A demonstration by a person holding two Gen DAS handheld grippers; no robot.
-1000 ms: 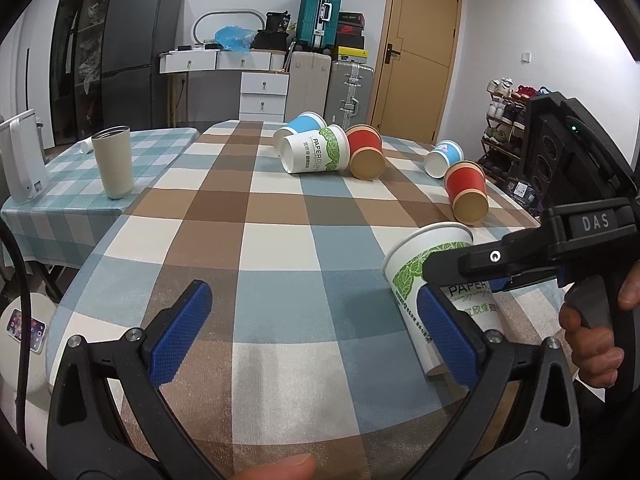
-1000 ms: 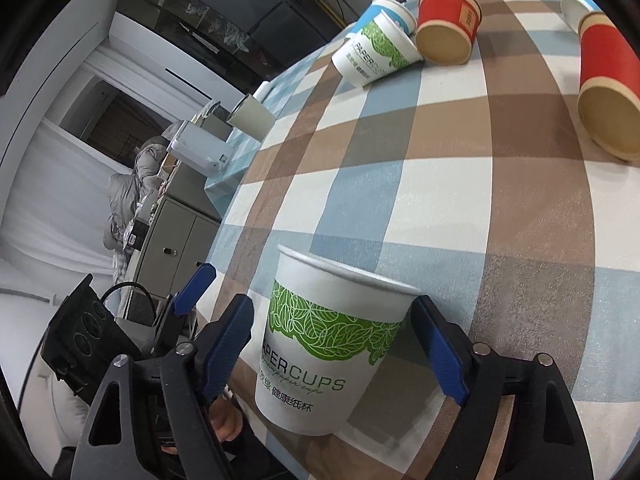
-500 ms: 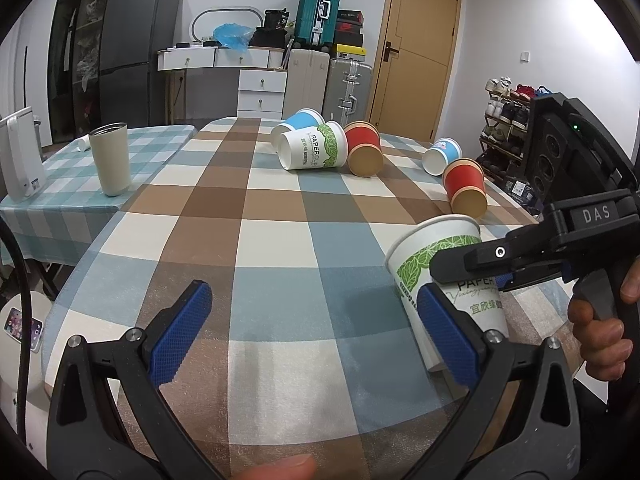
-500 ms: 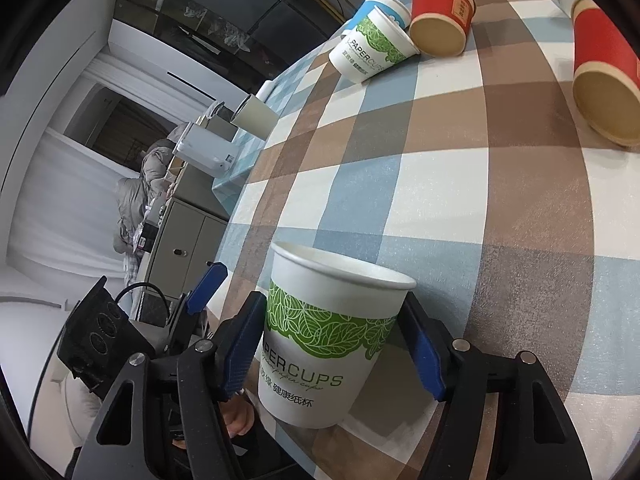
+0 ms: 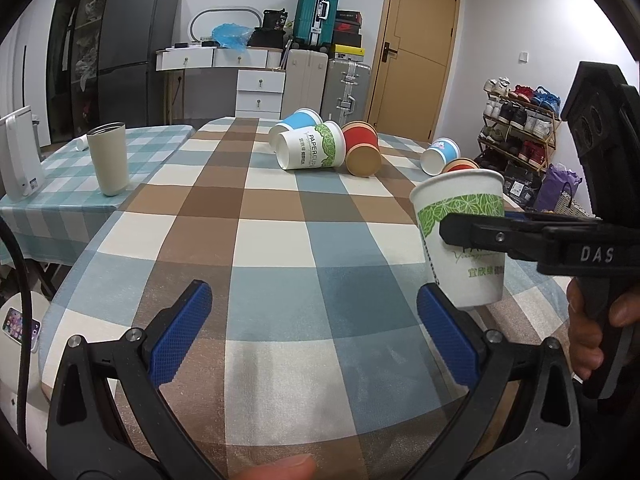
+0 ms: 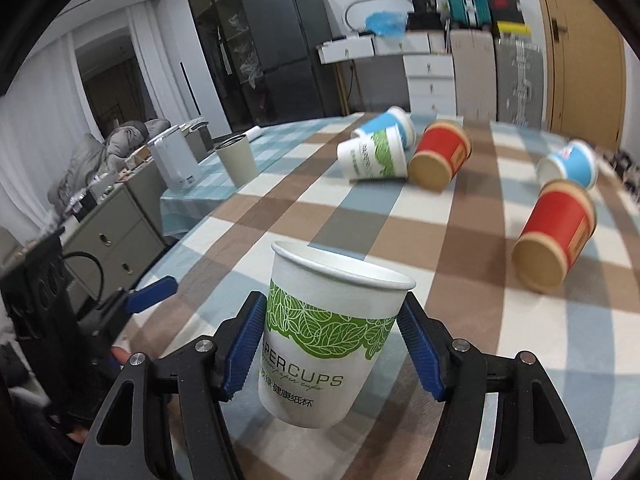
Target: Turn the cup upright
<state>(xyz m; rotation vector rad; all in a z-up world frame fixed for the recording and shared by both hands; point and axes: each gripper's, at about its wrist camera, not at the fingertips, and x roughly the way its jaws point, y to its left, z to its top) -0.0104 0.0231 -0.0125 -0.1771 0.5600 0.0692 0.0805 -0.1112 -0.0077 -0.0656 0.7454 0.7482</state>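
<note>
My right gripper (image 6: 332, 346) is shut on a white paper cup with green leaf print (image 6: 328, 336), held nearly upright, mouth up, just above the checked tablecloth (image 6: 460, 240). The same cup (image 5: 460, 240) shows at the right of the left wrist view with the right gripper's arm across it. My left gripper (image 5: 312, 332) is open and empty over the near table edge, left of the cup.
Several cups lie on their sides farther back: a white-green cup (image 5: 310, 150), a blue cup (image 5: 294, 120), a red cup (image 5: 362, 148), another blue cup (image 5: 440, 154) and a red cup (image 6: 554, 236). A beige tumbler (image 5: 108, 158) stands on the side table at left.
The right gripper has closed on the white-green cup, lifted it and turned it from tilted to nearly upright. The left gripper has hardly moved.
</note>
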